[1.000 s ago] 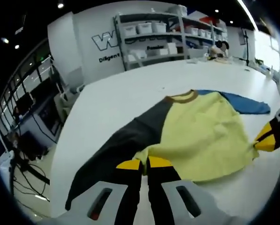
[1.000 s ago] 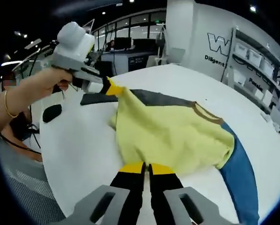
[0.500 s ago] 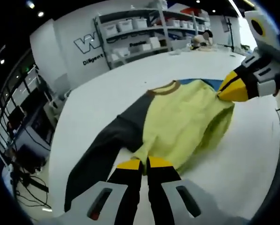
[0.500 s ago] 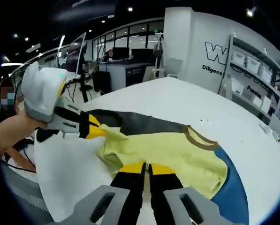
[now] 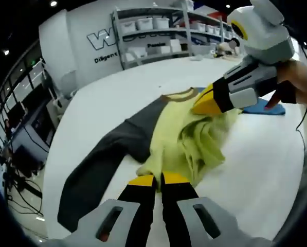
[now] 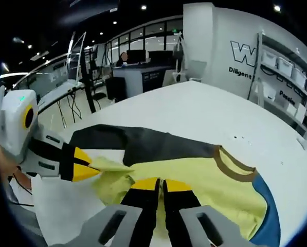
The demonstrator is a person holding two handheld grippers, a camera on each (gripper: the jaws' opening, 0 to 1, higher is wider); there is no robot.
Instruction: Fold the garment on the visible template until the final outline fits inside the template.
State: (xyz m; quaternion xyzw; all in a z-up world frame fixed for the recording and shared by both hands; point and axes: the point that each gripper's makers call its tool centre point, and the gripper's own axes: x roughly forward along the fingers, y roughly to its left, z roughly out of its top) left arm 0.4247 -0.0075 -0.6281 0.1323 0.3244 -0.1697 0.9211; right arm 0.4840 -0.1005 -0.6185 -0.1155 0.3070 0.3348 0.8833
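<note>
A yellow garment (image 5: pixel 179 139) with one dark grey sleeve (image 5: pixel 99 164) and one blue sleeve (image 6: pixel 264 216) lies on a white bench (image 5: pixel 256 170). The left gripper (image 5: pixel 158 180) and right gripper (image 6: pixel 161 185) each have their fingers closed on its lifted yellow hem. The fold looks barely begun: the body is bunched, both sleeves are spread, and no template outline can be made out.

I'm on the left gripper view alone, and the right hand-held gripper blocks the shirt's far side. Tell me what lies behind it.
Observer: In the right gripper view, the shirt's blue sleeve runs from the brown collar along the yellow body's edge, towards the bottom of that view.
Operator: Now report my left grip as seen from outside.
Observer: The left hand-held gripper has its yellow tips closed on a corner of the shirt's yellow fabric, which is drawn out to a point beside the dark sleeve.
</note>
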